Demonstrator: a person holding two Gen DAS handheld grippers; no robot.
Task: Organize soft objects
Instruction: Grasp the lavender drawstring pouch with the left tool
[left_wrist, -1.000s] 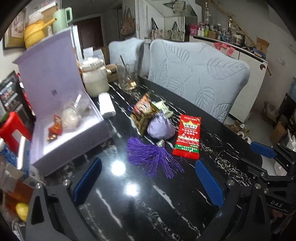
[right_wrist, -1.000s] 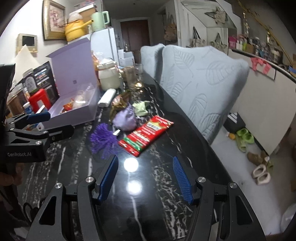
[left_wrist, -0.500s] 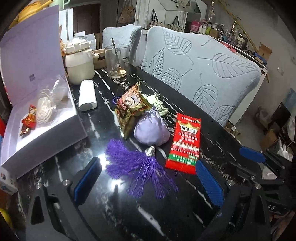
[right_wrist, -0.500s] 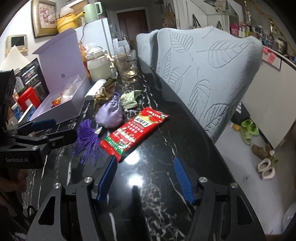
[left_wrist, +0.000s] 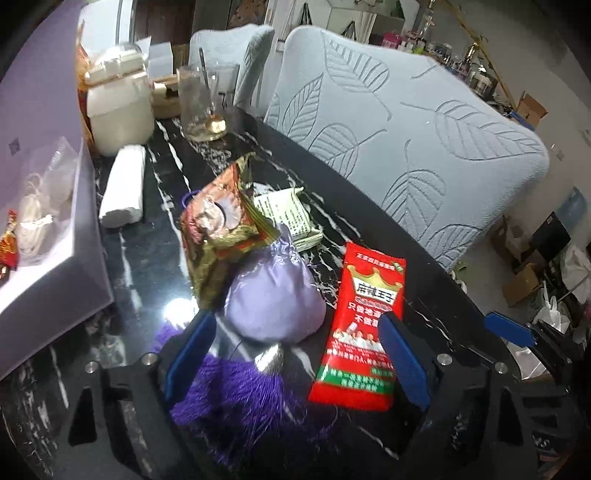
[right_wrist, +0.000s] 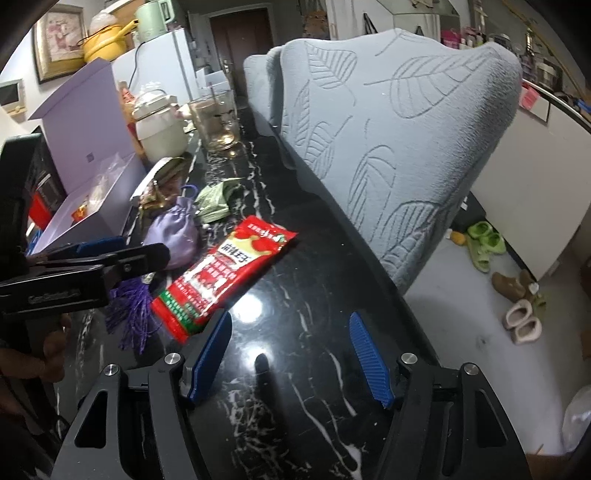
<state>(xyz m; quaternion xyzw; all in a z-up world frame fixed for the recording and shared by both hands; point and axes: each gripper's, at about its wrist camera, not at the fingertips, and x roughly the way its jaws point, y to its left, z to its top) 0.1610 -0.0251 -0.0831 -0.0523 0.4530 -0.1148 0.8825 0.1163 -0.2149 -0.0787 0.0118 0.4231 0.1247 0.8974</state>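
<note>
At the far left of the black marbled worktop (left_wrist: 140, 266) an open lilac box (left_wrist: 55, 266) is seen, with a clear bag and a small red packet lying inside. Just beside it a white roll (left_wrist: 123, 192) lies flat, and behind that a white jar (left_wrist: 118, 107) and a glass (left_wrist: 201, 107) are stood. Nearer the middle, a gold foil pouch (left_wrist: 218, 229) is propped against a lilac sachet (left_wrist: 275, 295), whose purple tassel (left_wrist: 236, 391) is spread toward the camera. The left gripper (left_wrist: 291, 365) is held over the tassel and the sachet's base; its fingers (left_wrist: 188, 350) are closing, with the tassel between them, though the pads do not appear to press on anything yet. A green packet (left_wrist: 291, 218) lies behind the sachet. To the right a red snack bag (left_wrist: 364, 325) lies flat, partly covered by the left gripper's right finger. The right gripper (right_wrist: 291, 358) is held over bare worktop beside the red bag's corner, its fingers released and opening, nothing grasped. A grey chair back (right_wrist: 399, 140) stands along the right edge.
</note>
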